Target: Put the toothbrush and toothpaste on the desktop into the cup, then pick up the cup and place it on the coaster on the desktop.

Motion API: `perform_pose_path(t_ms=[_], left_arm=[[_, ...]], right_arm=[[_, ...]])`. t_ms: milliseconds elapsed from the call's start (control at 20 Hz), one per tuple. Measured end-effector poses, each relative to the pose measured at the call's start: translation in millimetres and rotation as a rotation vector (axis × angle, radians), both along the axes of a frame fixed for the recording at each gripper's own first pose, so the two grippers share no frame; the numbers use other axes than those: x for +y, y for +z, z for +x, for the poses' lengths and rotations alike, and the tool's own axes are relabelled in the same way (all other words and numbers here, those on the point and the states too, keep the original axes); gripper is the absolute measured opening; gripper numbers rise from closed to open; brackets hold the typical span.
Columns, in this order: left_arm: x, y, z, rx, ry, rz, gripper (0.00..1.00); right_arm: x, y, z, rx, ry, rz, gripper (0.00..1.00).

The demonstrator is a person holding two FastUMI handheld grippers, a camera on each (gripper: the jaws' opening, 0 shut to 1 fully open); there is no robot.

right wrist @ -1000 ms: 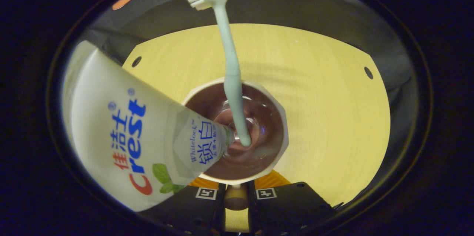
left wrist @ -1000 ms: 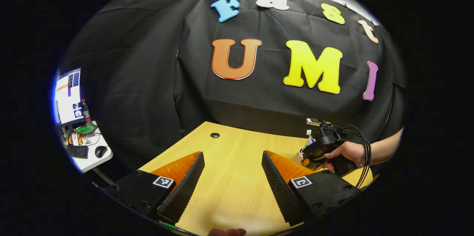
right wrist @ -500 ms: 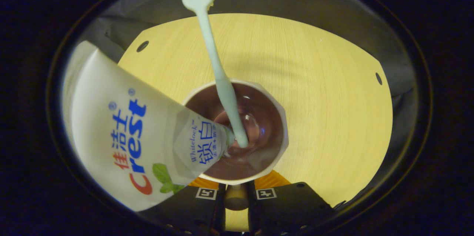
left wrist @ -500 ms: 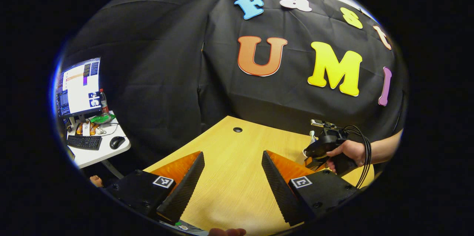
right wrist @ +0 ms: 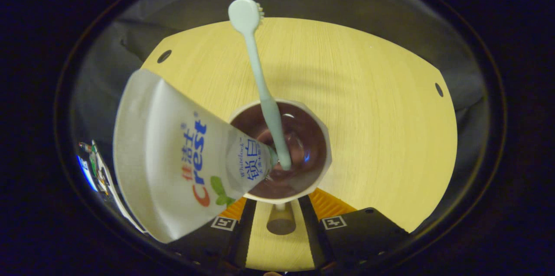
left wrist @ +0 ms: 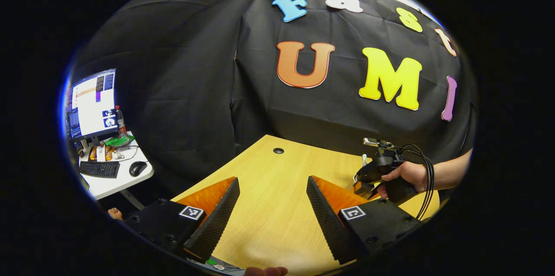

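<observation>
- At the far left of the left gripper view, a monitor (left wrist: 91,102) and a keyboard (left wrist: 99,168) are seen on a side table, well apart from the work.
- At lower centre of that view, the left gripper (left wrist: 272,178) is held wide open above the desktop (left wrist: 277,224). Nothing is held between its fingers.
- At the right of the same view, the right gripper (left wrist: 368,176) is seen in a hand (left wrist: 407,174), pointed down at the desktop.
- At the left of the right gripper view, the toothpaste tube (right wrist: 173,163) is seen leaning out of the cup (right wrist: 310,137), cap end down inside.
- At centre, the toothbrush (right wrist: 260,76) stands in the cup, head up.
- At lower centre, the right gripper (right wrist: 279,211) has been opened since half a second ago. The cup handle (right wrist: 281,223) now lies between the fingers with a gap on either side, so nothing is gripped.
- The cup also appears smaller than before, so the gripper is judged to be backing off.
- The release suggests that placement is finished. The coaster is not identified, so it cannot be told whether the cup rests on it.
</observation>
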State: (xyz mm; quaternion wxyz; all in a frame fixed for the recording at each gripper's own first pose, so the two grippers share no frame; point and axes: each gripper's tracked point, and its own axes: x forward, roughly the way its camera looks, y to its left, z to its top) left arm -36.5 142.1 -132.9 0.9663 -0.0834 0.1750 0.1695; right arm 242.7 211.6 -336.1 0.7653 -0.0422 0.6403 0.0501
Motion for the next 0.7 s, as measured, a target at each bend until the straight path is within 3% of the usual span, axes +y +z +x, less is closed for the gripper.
perform_pose_path(t_ms=[200, 300, 350, 400, 450, 550, 650, 700], left_arm=[[-10.8, 3.3, 4.1, -0.007, -0.039, 0.005, 0.98], [-19.3, 3.6, 8.8, -0.003, -0.056, 0.001, 0.98], [-26.1, 4.6, 12.1, 0.000, -0.069, -0.004, 0.98], [-34.3, 5.1, 16.4, 0.002, -0.089, -0.009, 0.98], [-43.4, 7.2, 18.5, -0.001, -0.112, -0.014, 0.99], [-59.6, 16.6, 25.5, -0.022, -0.156, -0.016, 0.99], [-79.1, 27.4, 35.4, -0.043, -0.204, -0.021, 0.98], [-90.8, 35.6, 39.9, -0.056, -0.227, -0.026, 0.98]], right_arm=[[-5.5, 19.1, -12.9, -0.028, -0.035, 0.042, 0.58], [-9.3, 34.5, -28.9, -0.040, -0.062, 0.079, 0.67], [-13.7, 46.9, -39.4, -0.049, -0.078, 0.099, 0.65], [-19.1, 59.0, -50.0, -0.064, -0.094, 0.117, 0.69], [-27.3, 70.6, -60.7, -0.087, -0.105, 0.126, 0.65], [-47.7, 97.8, -77.1, -0.154, -0.109, 0.129, 0.69], [-72.9, 131.1, -83.9, -0.257, -0.113, 0.124, 0.67], [-84.1, 150.1, -84.5, -0.320, -0.118, 0.125, 0.73]])
